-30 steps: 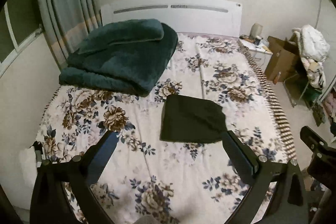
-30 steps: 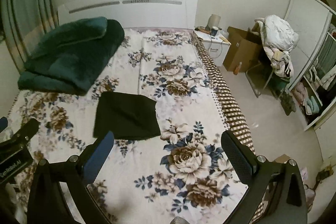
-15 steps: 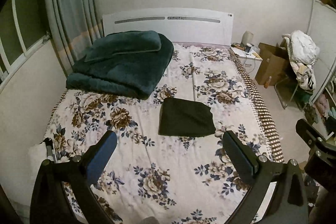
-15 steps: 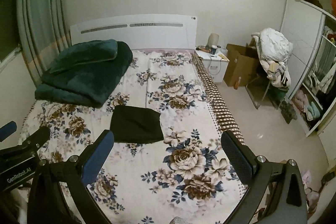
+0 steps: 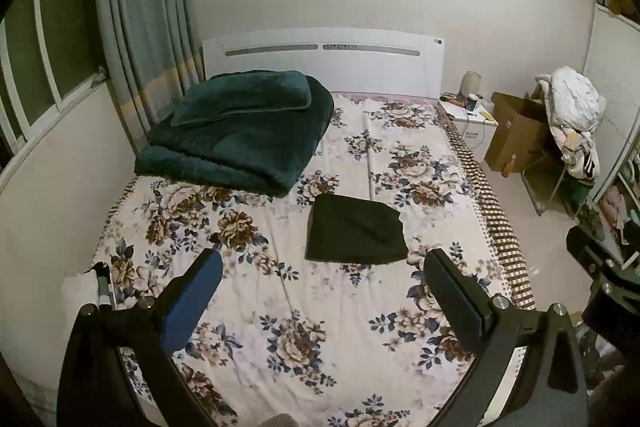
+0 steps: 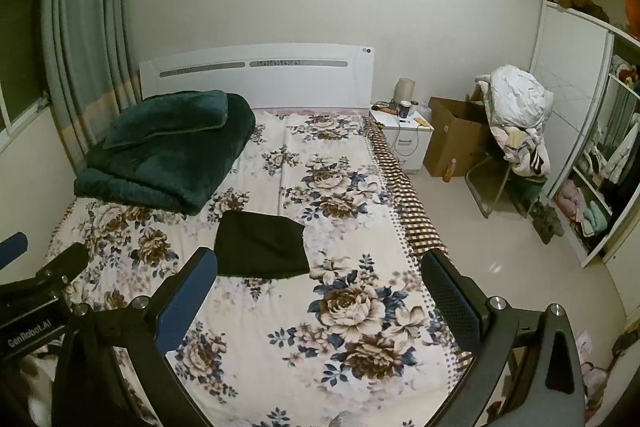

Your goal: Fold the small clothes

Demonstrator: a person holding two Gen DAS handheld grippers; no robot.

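Gaping wide above the bed [image 5: 280, 307], both empty: left claw [image 5: 320, 267], right claw [image 6: 318, 267].

Count, relative to the bed [image 5: 320, 307]: 1 folded black garment [image 5: 356, 231] mid-mattress, 1 green blanket [image 5: 240, 139] plus 1 matching pillow [image 5: 244, 101] at its head-left corner, 1 nightstand [image 6: 404, 141] and 1 cardboard box [image 6: 452, 143] right of its head. 2 grippers, left [image 5: 320, 291] and right [image 6: 316, 287].
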